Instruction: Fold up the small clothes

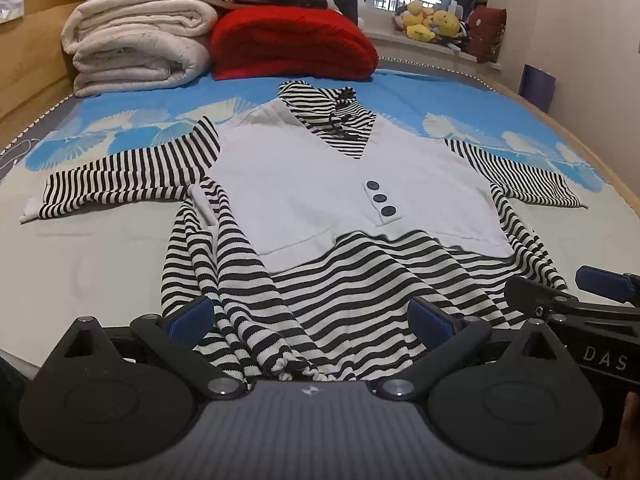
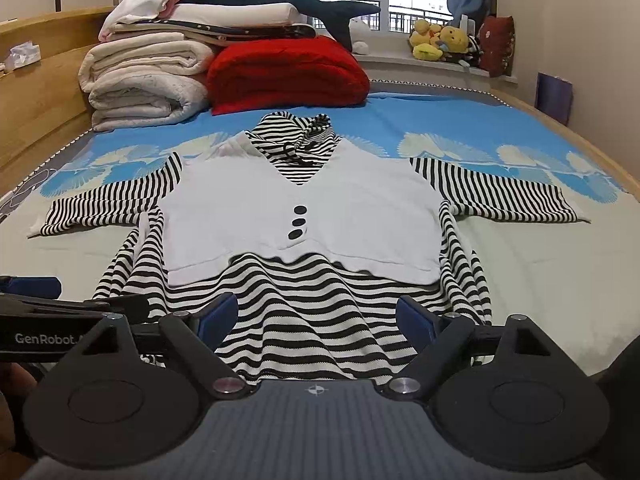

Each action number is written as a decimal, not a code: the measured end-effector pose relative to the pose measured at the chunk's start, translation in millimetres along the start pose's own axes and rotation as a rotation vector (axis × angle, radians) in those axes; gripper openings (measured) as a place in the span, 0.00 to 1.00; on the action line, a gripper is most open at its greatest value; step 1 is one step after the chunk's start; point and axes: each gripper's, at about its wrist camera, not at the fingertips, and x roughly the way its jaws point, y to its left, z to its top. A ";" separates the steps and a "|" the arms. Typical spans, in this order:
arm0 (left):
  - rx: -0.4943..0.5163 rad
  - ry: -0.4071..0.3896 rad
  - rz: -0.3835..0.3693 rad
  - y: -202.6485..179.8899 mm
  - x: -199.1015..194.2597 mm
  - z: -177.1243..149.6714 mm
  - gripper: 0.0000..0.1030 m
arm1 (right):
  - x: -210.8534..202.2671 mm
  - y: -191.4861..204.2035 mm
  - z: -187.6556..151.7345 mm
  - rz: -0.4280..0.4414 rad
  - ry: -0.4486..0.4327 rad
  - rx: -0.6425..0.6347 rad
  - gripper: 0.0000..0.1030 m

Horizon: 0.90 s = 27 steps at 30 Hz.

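A small black-and-white striped top [image 1: 320,184] with a white vest front and three dark buttons [image 1: 379,199] lies flat, face up, on the bed [image 1: 100,248]. Both sleeves are spread out sideways and the hood points away from me. My left gripper [image 1: 312,316] is open at the near hem, left of centre, with bunched striped cloth lying between its blue pads [image 1: 192,316]. My right gripper [image 2: 318,316] is open over the same top [image 2: 280,216], at the right part of the hem. Each gripper shows at the edge of the other's view.
Folded white blankets [image 1: 136,44] and a red blanket [image 1: 292,44] are stacked at the far end of the bed, with a dark shark plush [image 2: 288,0] on top. A wooden bed frame [image 1: 28,64] runs along the left. Plush toys [image 2: 444,42] sit on the windowsill.
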 end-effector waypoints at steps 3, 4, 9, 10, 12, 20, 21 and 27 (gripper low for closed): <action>-0.003 0.000 0.002 0.7 1.9 -0.6 1.00 | 0.4 0.3 0.4 0.002 0.001 0.000 0.84; -0.004 0.000 0.002 0.5 2.3 -0.9 1.00 | 0.5 0.2 0.5 0.003 0.001 0.000 0.84; -0.008 0.005 -0.001 1.4 4.1 -0.9 1.00 | -0.8 0.9 1.7 0.002 -0.006 -0.001 0.84; -0.008 0.004 0.000 1.5 4.1 -0.9 1.00 | -1.1 0.9 1.8 0.002 -0.008 -0.001 0.84; -0.008 0.001 0.000 1.6 4.2 -0.9 1.00 | -0.8 0.8 2.2 0.003 -0.009 -0.001 0.84; -0.013 0.001 -0.010 1.4 3.3 -1.2 1.00 | -1.2 2.3 1.3 0.001 -0.011 -0.006 0.81; -0.011 -0.001 -0.010 1.1 3.1 -1.2 1.00 | -1.1 2.4 1.3 0.000 -0.010 -0.007 0.80; -0.013 0.003 -0.011 0.5 3.9 -0.7 1.00 | -0.8 2.4 1.8 -0.002 -0.008 -0.009 0.78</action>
